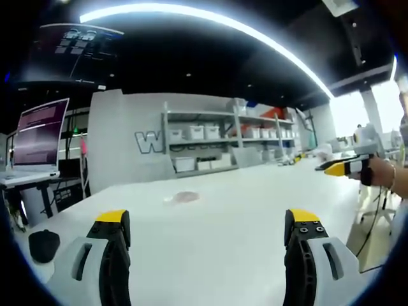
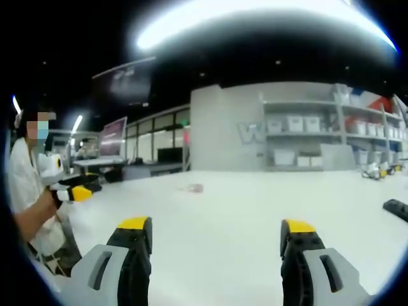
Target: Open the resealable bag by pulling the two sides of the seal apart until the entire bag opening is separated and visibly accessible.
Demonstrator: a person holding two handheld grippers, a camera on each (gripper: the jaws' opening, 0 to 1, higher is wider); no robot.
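Nothing of the opening is done yet, as I judge it: my left tool (image 1: pixel 207 231) has its jaws spread wide with bare white bench (image 1: pixel 242 210) between them, and my right tool (image 2: pixel 217 237) is likewise wide apart and holding nothing. The resealable bag (image 1: pixel 183 197) lies flat on the bench well ahead of my left tool, a little to the left of its centre line, a small pale pinkish patch; in the right gripper view the same bag (image 2: pixel 193 188) sits far ahead and slightly left of my jaws. It is too small and blurred for me to tell which way the seal faces or whether it is closed, though it looks untouched. Neither tool is near it. A person's hand holding another yellow-tipped tool (image 1: pixel 349 167) shows off to the right of my left tool, and again to the left of my right one. Shelving with white bins (image 1: pixel 210 143) stands beyond the bench. Everything remains: reaching the bag, pinching each side of the seal, and pulling them apart along the whole opening.
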